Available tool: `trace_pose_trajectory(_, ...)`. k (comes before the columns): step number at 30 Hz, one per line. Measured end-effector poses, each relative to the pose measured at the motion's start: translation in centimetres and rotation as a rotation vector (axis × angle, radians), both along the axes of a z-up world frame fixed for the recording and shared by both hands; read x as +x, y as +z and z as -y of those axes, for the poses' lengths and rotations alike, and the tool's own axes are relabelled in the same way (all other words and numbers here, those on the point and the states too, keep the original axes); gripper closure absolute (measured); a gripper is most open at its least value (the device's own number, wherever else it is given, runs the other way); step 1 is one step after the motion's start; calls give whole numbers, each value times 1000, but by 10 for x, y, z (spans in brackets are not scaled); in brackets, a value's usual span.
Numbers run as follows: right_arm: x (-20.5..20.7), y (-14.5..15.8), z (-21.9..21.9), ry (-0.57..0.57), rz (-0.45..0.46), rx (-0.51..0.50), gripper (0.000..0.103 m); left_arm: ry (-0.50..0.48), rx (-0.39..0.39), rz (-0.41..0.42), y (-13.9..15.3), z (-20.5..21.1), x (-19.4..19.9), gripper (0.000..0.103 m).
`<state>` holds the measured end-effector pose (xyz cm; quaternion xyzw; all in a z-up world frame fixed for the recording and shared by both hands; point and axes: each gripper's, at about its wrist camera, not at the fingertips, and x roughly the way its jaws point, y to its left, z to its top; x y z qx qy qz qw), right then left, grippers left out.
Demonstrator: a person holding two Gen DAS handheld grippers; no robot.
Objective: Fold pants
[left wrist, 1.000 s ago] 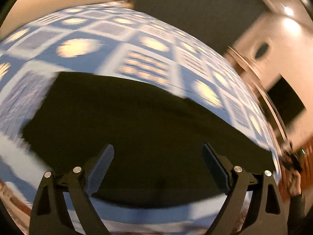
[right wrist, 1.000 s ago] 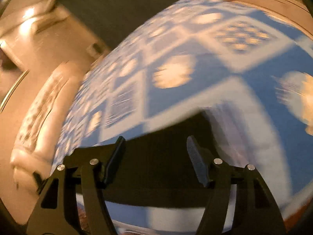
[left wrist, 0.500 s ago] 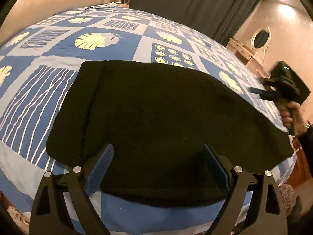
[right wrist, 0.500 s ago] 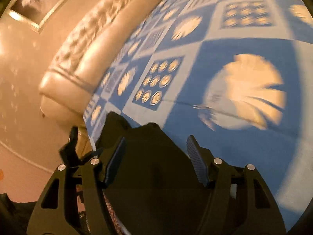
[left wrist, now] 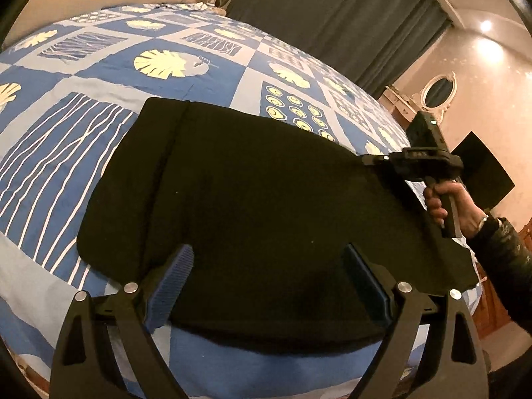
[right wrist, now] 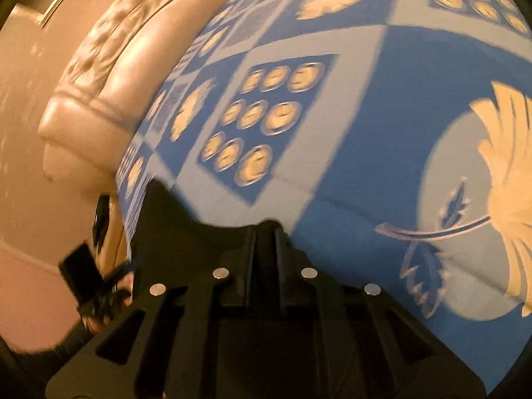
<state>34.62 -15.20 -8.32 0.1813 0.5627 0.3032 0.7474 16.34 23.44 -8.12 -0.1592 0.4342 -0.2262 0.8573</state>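
Just swung the right gripper point(right wrist: 266, 242) in to the right-hand edge of the black pants point(left wrist: 266, 183) and closed its jaws almost together there, seemingly with a nip of dark cloth between them, though black on black leaves that uncertain; judged as one corner taken for the fold. Leaves the left gripper point(left wrist: 267, 249) spread wide and empty above the near hem, at the bottom of its own view, so probably needs a pinch there next. Shows the pants flat across the blue patterned bedspread point(left wrist: 166, 66), a hand point(left wrist: 449, 199) at mid right, a tufted headboard point(right wrist: 116, 66) upper left, and nothing lying on the cloth.
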Motion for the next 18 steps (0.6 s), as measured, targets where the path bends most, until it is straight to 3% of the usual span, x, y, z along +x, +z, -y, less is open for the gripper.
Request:
trace_pose_trajectory(2, 8, -15, -2, -27, -28, 44, 93, -7, 15, 11, -1, 2, -2, 13)
trace_pose_trajectory(5, 6, -15, 7, -75, -9, 107, 86, -23, 31, 17, 0, 3, -2, 13)
trace_pose_trajectory(7, 0, 0, 30, -173, 43, 83, 76, -35, 47, 18, 0, 5, -2, 13)
trace_pose_trajectory(9, -16, 20, 61, -266, 90, 113, 57, -50, 68, 23, 0, 7, -2, 13)
trace_pose_trajectory(10, -26, 30, 76, -293, 109, 136, 54, -59, 82, 26, 0, 9, -3, 13)
trace_pose_trajectory(14, -96, 74, 142, -380, 199, 145, 39, -58, 79, 12, 0, 9, -1, 12)
trace_pose_trajectory(18, -205, 102, 249, -567, 242, 120, 34, -21, 95, 13, 6, 11, -1, 12)
